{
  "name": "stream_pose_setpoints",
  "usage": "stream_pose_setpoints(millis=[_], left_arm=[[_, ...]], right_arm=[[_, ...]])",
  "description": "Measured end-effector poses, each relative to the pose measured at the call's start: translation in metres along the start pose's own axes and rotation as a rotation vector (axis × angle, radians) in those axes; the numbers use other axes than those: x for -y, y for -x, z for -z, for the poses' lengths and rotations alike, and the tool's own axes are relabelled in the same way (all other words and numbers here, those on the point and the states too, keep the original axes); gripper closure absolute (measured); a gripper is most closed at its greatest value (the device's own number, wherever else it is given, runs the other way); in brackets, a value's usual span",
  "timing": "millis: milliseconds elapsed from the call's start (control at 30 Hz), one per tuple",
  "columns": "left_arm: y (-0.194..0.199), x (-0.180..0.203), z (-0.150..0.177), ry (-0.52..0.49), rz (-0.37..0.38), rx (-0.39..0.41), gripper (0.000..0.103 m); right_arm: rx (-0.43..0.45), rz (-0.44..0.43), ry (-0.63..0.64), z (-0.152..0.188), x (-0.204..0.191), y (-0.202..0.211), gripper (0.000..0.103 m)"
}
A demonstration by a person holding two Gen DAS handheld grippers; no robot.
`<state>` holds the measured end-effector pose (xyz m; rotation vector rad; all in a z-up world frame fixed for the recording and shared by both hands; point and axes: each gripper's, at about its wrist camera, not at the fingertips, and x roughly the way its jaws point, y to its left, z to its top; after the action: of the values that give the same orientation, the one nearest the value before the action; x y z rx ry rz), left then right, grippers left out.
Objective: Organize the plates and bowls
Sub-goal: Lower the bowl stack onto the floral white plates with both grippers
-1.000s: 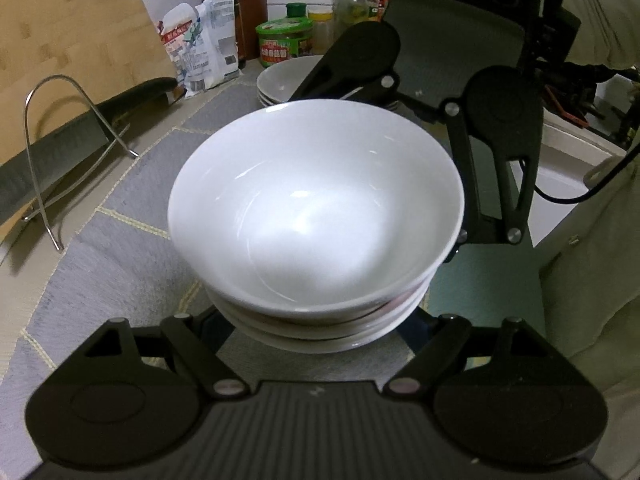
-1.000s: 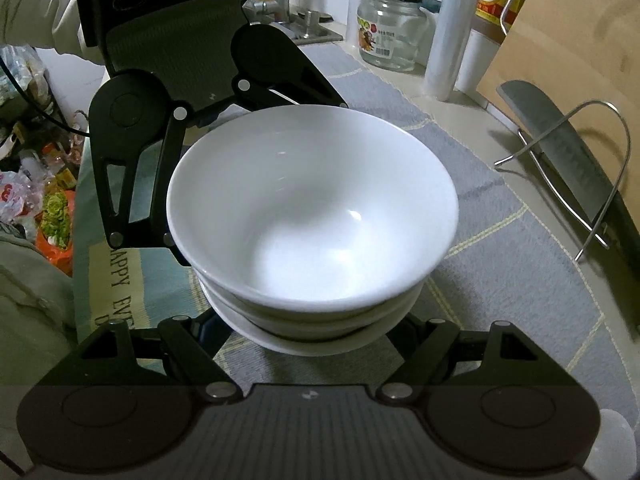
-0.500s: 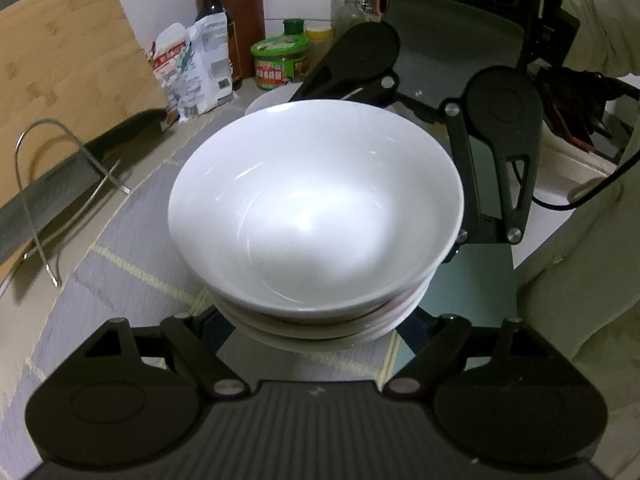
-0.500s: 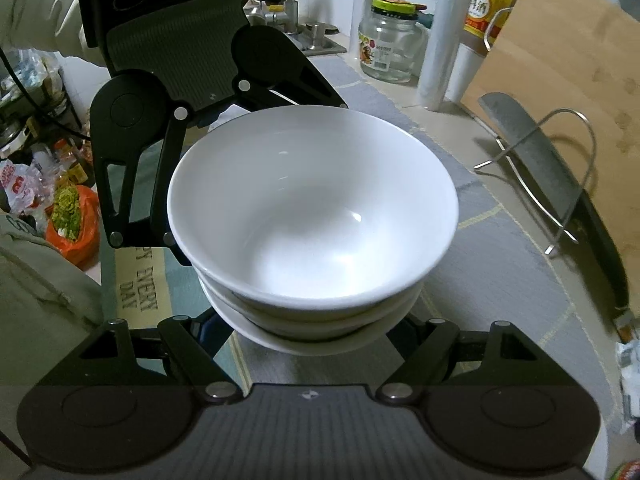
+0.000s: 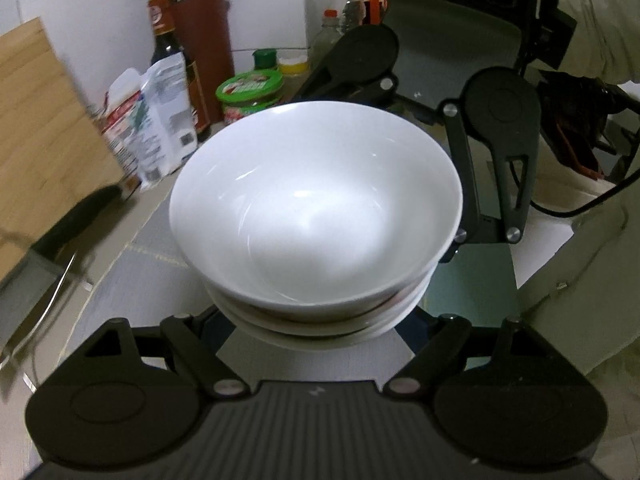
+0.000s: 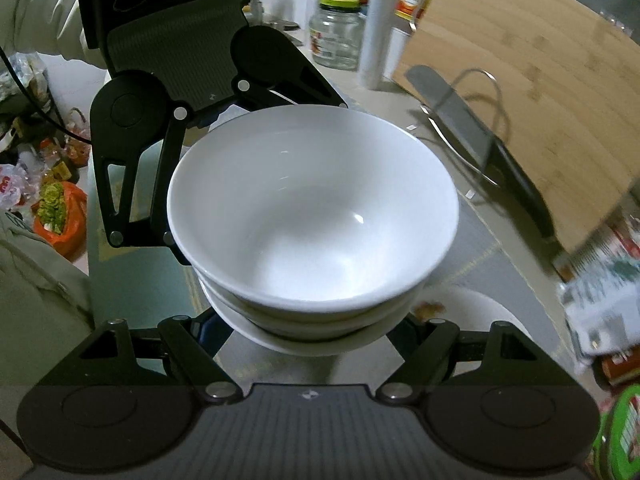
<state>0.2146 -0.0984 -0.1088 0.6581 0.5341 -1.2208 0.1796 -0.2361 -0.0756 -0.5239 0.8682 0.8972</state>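
Observation:
A stack of white bowls is held in the air between my two grippers, which face each other across it. It also shows in the right wrist view. My left gripper clasps the near side of the stack's lower part; its fingertips are hidden under the bowls. My right gripper does the same from the opposite side, and shows beyond the stack in the left wrist view. A white plate lies on the grey mat below the stack, to the right.
A wooden cutting board leans at the back with a cleaver and a wire stand before it. A green-lidded jar, bottles and a packet stand by the wall. A glass jar stands further along.
Both grippers have carried the bowl stack along the counter toward the jars and bottles. The background has shifted and blurred. The white plate now shows beneath the stack in the right wrist view.

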Motion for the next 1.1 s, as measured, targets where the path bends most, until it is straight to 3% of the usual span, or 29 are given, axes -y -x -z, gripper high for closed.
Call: stream_pose_setpoints(millis=[567,1100], left_arm=[[-0.064,-0.011,-0.058,-0.074,0.015,0.007,0.019],[-0.095,-0.024,-0.070,-0.120,0.037,-0.029,0.019]], right_arm=[[-0.009,0.074,-0.038,0.052,0.056,0.026,0.019],[-0.021,0.081,-0.100,0.074,0.082,0.014,0.019]])
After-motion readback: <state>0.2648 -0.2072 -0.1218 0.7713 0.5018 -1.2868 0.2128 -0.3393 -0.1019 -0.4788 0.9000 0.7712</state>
